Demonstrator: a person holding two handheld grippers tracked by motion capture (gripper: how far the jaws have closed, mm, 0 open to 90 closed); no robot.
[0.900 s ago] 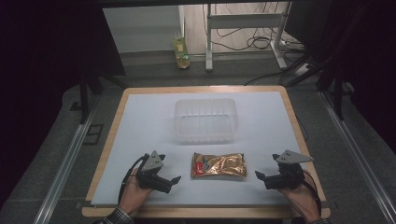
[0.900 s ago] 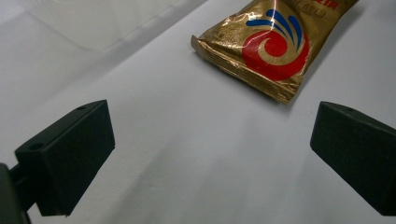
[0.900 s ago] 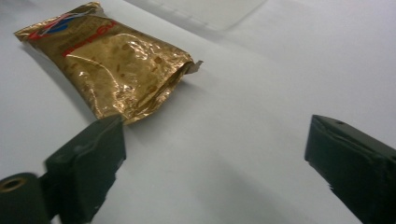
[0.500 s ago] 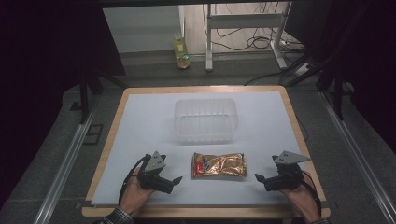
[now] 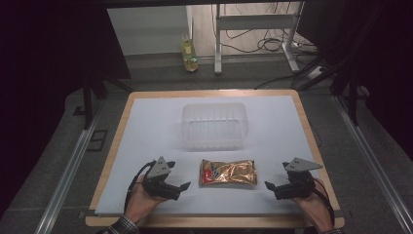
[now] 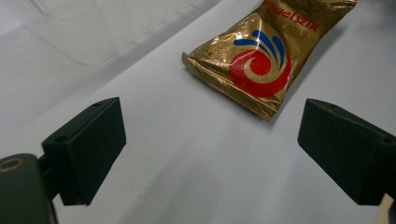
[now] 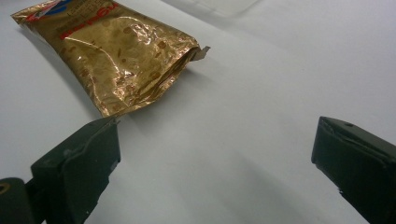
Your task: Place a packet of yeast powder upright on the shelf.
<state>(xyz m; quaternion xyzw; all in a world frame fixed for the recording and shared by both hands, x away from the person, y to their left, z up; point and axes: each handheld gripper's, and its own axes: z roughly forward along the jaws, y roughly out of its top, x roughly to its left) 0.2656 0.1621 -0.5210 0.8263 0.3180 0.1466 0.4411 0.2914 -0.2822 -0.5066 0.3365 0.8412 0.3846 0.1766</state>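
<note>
A gold foil snack packet [image 5: 228, 172] with a red and blue swirl lies flat on the white table near its front edge. My left gripper [image 5: 181, 189] rests just left of it, open, jaws wide apart and empty. In the left gripper view the packet [image 6: 264, 51] lies ahead and to the right of the gripper [image 6: 219, 154]. My right gripper [image 5: 271, 187] sits to the packet's right, open and empty. Seen from the right gripper view, the packet [image 7: 116, 56] is ahead at upper left of the gripper [image 7: 215, 172].
A clear plastic tub [image 5: 214, 125] stands empty behind the packet, mid-table; its wall [image 6: 93, 32] appears in the left gripper view. The white sheet [image 5: 146, 126] covers a wooden table. On the floor beyond stand a yellow bottle [image 5: 189, 53] and a metal frame with cables.
Both grippers have shifted very slightly; the packet and tub have not moved.
</note>
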